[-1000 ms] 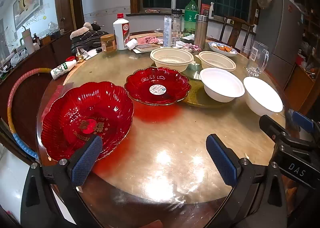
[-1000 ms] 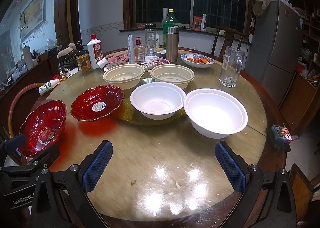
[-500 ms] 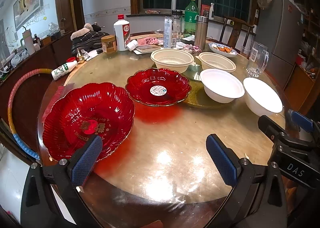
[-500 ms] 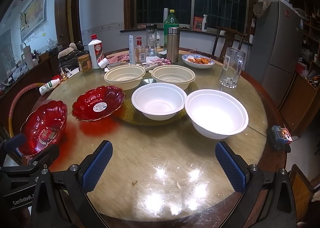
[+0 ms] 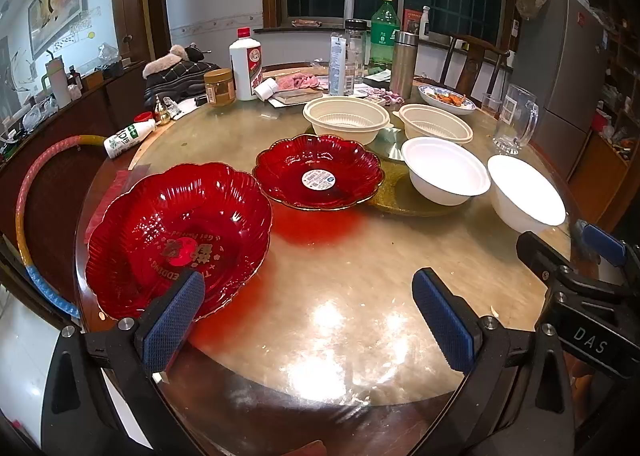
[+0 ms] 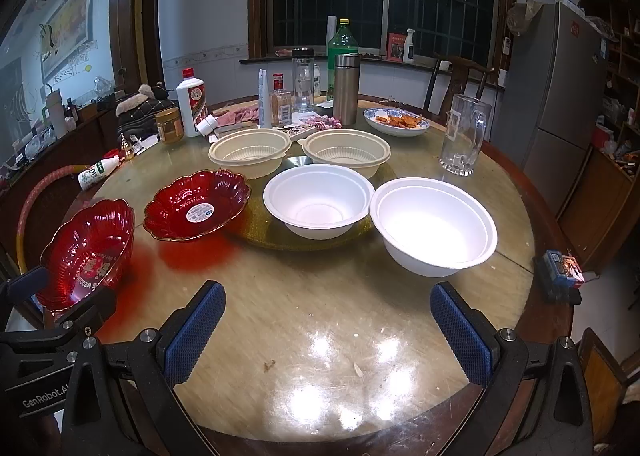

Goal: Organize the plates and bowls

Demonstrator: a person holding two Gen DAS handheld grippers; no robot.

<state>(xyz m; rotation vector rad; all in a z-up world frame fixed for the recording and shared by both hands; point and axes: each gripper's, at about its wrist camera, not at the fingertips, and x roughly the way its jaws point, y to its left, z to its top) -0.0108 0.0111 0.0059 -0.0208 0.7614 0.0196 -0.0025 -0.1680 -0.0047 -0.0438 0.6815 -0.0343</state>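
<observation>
Both cameras crept bit closer; dishes stayed put. Left hand-held gripper [image 5: 308, 312] wide apart, empty, one pad over big red plate [image 5: 180, 236]. Right hand-held gripper [image 6: 328, 330] apart, empty, near white bowl [image 6: 434, 225]. Plate sits near table [image 5: 340, 296] edge; clumsy nudge could knock it off.

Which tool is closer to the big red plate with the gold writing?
Left. The left tool sits right at the big red plate; the right tool hovers off to its right.

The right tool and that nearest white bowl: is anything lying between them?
Only bare tabletop with a few crumbs near the right tool; the white bowl sits beyond, as the right wrist view shows.
</observation>
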